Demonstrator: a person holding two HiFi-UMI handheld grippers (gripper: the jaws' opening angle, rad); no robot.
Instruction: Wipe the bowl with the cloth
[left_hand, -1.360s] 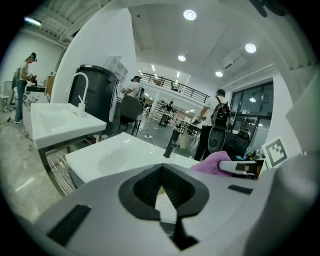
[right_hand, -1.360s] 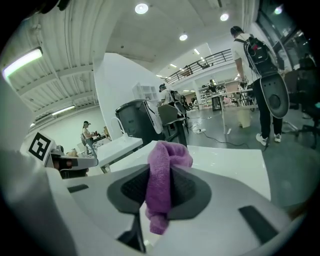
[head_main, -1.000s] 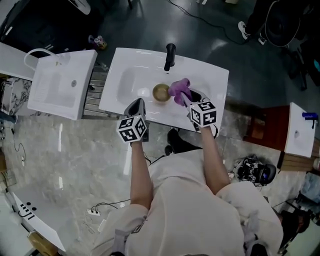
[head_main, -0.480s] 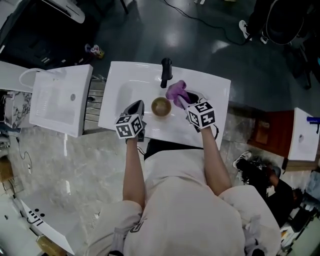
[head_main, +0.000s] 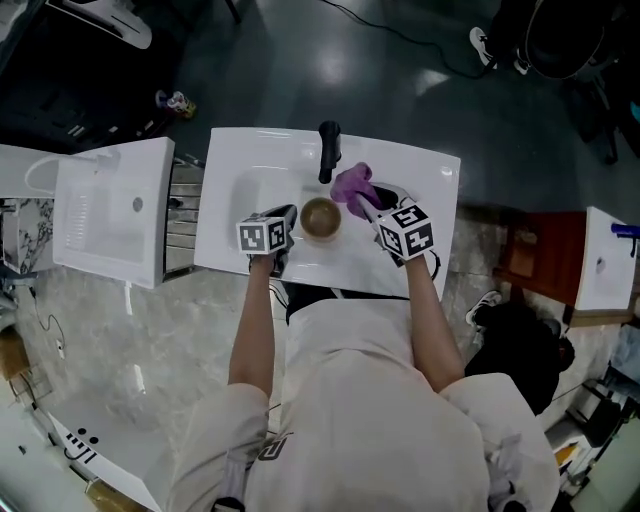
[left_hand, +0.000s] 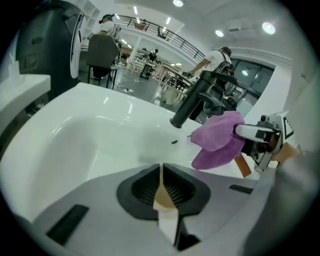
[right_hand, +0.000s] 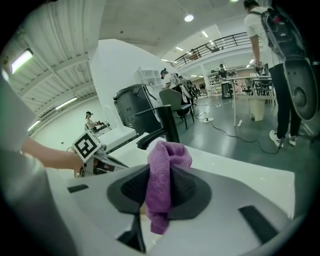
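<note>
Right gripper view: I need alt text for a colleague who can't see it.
The right gripper is shut on a purple cloth, which bunches above the jaws and hangs below them. Behind it stand a black faucet and a white sink. The left gripper shows at the left.

Around you lay pale marbled flooring (head_main: 150, 330), with a dark glossy floor (head_main: 400, 80) beyond and a white basin unit (head_main: 110, 210) to your left. Ceiling lights (left_hand: 268, 27) shone above a railed balcony (left_hand: 170, 36).
</note>
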